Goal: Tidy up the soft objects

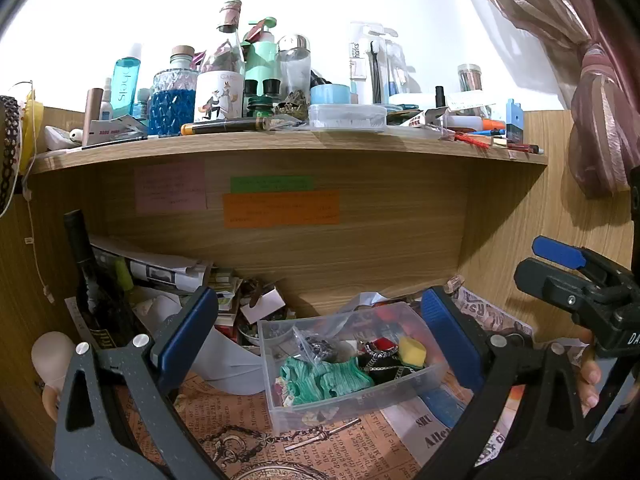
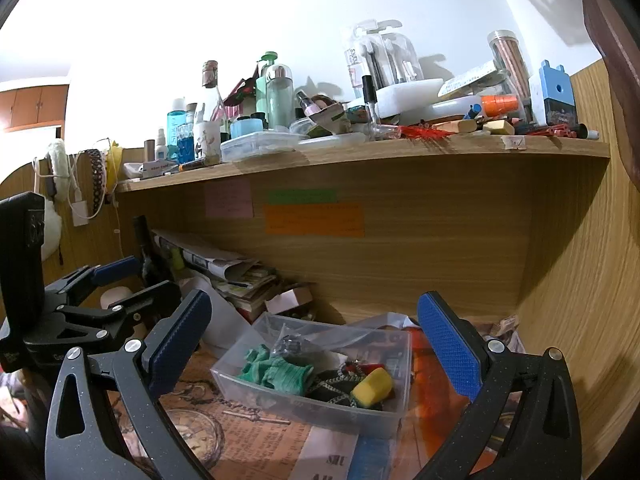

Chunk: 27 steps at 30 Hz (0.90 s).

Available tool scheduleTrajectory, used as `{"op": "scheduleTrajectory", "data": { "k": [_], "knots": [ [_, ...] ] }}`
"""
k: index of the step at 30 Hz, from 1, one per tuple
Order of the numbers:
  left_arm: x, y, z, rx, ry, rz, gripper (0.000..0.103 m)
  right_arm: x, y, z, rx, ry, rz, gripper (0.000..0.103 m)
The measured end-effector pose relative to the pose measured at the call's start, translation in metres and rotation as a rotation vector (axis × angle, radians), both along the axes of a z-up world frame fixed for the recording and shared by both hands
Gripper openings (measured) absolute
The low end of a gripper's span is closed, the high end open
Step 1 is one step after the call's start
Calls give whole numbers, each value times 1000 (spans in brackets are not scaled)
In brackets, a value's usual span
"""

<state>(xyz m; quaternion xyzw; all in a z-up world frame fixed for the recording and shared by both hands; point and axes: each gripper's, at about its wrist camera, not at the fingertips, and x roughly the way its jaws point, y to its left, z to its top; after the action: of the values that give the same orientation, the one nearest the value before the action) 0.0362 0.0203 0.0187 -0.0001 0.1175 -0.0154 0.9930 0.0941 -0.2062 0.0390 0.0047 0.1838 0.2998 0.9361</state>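
Newsprint paper (image 1: 320,450) covers the desk nearest the cameras, with a chain and key (image 1: 316,438) lying just before the clear plastic bin (image 1: 436,372), and behind it loose papers (image 1: 160,272), a dark bottle (image 1: 86,276) and the wooden back panel with sticky notes (image 1: 280,208) under a cluttered shelf (image 1: 280,142). Inside the bin the green cloth (image 1: 324,378) sprawls with its long axis running left-right, beside a black patterned fabric (image 1: 384,364) and a yellow sponge (image 1: 412,350). Left gripper (image 1: 320,334) and right gripper (image 2: 316,338) both hover wide open over the bin, empty, touching nothing.
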Motion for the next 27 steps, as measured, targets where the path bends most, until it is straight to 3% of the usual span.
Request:
{"op": "scheduleTrajectory", "data": {
  "k": [27],
  "knots": [
    [2,-2,-3,-7,-6,-13,103,1,4,-3,-5,9,3,103]
  ]
}}
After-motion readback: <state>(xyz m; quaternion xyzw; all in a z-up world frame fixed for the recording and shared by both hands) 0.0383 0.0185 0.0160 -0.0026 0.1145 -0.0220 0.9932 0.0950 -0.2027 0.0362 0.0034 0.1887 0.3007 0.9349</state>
